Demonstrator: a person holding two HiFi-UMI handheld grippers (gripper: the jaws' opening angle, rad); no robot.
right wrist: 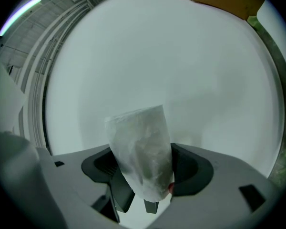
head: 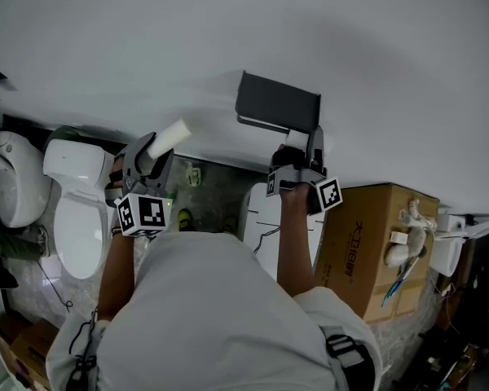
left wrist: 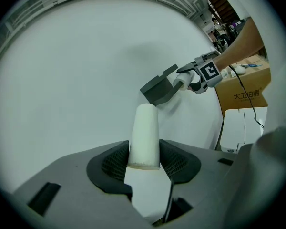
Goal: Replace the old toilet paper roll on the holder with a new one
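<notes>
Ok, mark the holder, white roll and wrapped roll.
holder (head: 277,103), head view, middle of its dark cover.
white roll (left wrist: 144,135), left gripper view, mid side.
wrapped roll (right wrist: 143,151), right gripper view, its wrapper.

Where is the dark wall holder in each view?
Head view: dark holder at upper centre on the white wall, just above the right gripper.
Left gripper view: right of centre, beyond the white roll, the right gripper at its right.
Right gripper view: not in it; only the wrapped roll and wall.
Shared landmark: cardboard box, right of the holder in head and left gripper views.
</notes>
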